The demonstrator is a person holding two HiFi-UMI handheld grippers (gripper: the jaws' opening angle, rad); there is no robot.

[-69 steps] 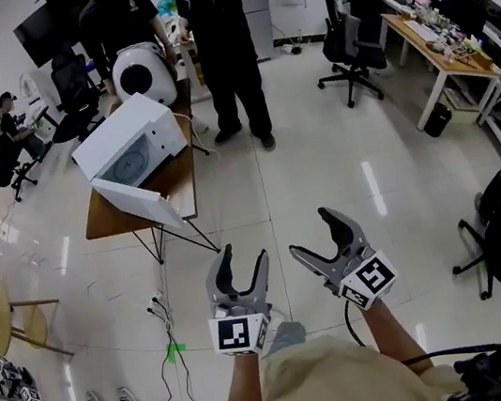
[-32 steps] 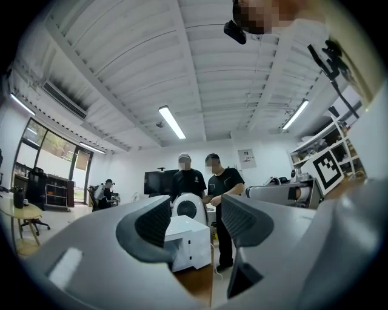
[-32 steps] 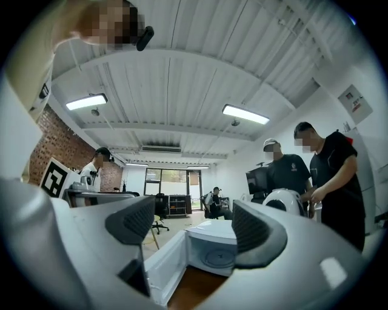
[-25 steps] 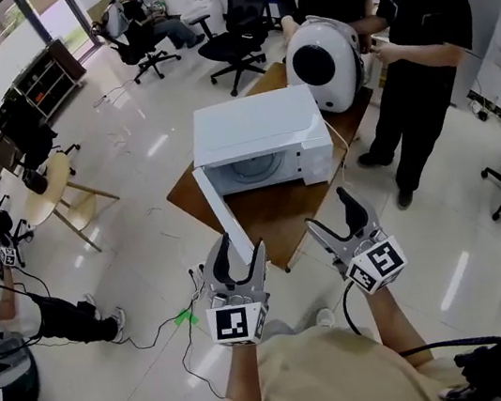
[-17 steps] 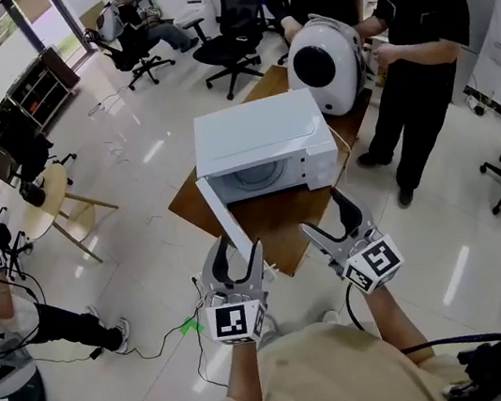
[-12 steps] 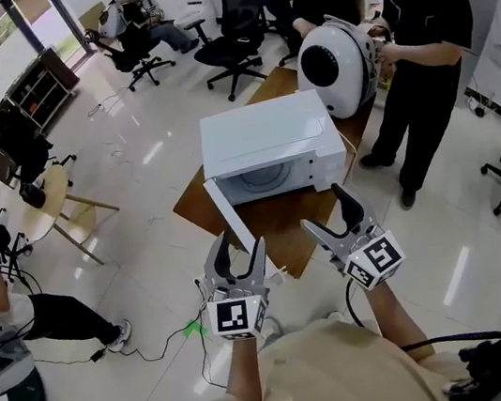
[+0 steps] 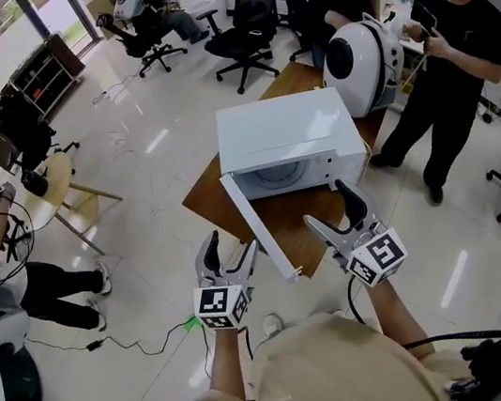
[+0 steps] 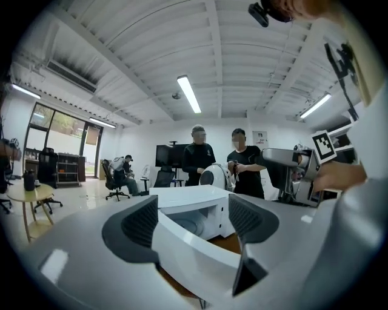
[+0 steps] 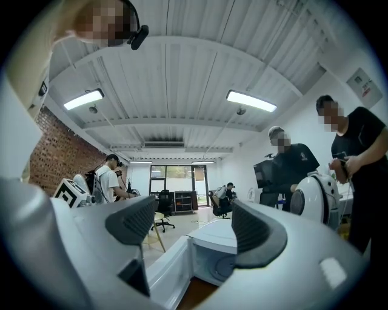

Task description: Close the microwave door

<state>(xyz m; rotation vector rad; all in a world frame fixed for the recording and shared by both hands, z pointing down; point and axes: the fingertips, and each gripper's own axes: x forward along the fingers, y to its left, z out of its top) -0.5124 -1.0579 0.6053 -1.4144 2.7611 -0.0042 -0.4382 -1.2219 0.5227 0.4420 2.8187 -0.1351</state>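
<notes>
Ahead of my left tongs (image 7: 230,246), jaws just opening on nothing, and my open right tongs (image 7: 332,205), the microwave door (image 7: 260,226) stands open.

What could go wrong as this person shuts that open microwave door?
1. The right gripper hovers before the open microwave, probably in the swing path of its door, so it could get knocked.
2. The left gripper, its jaws just opening with nothing between them, sits outside the door; a hard shove might slide the microwave on the table.
3. A cable on the floor lies near one shoe: a trip hazard.
</notes>
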